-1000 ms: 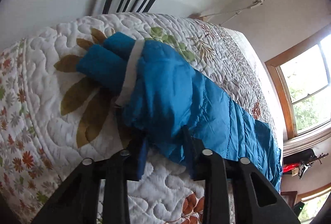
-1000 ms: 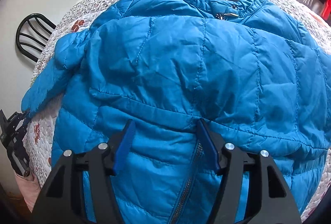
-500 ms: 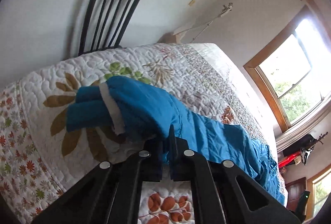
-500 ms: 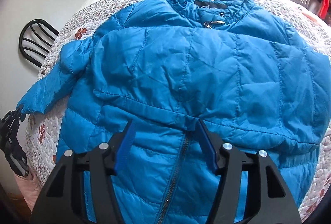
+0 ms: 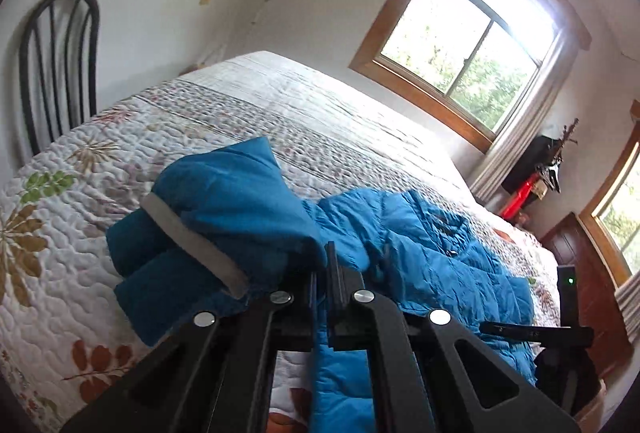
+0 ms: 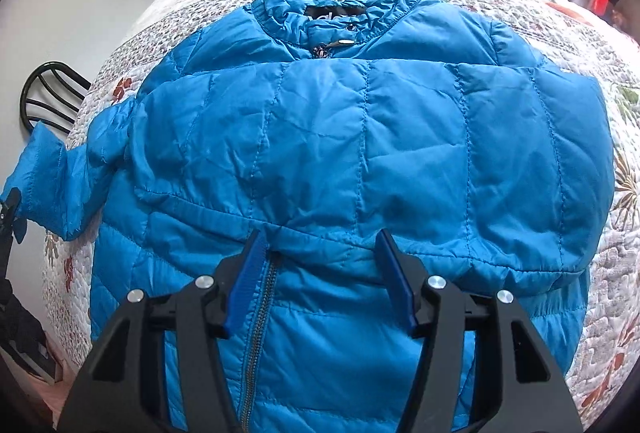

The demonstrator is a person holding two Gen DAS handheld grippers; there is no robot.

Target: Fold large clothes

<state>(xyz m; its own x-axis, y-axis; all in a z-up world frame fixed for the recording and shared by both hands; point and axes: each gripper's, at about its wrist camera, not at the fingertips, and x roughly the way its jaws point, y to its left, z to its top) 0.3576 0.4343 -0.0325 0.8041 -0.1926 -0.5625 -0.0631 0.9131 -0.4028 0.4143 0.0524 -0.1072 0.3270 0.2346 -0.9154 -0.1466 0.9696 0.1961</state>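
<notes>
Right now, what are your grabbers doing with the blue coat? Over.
Left gripper shut on sleeve, lifted off the quilt. Right gripper open above jacket. One sleeve already folded across. Nothing in the way.

Jacket (image 6: 360, 153): thin quilted cloth, faint sheen, creased; metal zipper (image 6: 260, 317) teeth, grey band (image 5: 192, 245) at the cuff, matt. Quilt (image 5: 280, 113): stitched cotton-like cloth, puckered, matt, printed leaves. Left gripper (image 5: 320, 273) and right gripper (image 6: 320, 253): matt black plastic, shiny metal pins. Chair (image 5: 56, 65): glossy black. Window frame (image 5: 420, 97): smooth wood.
</notes>
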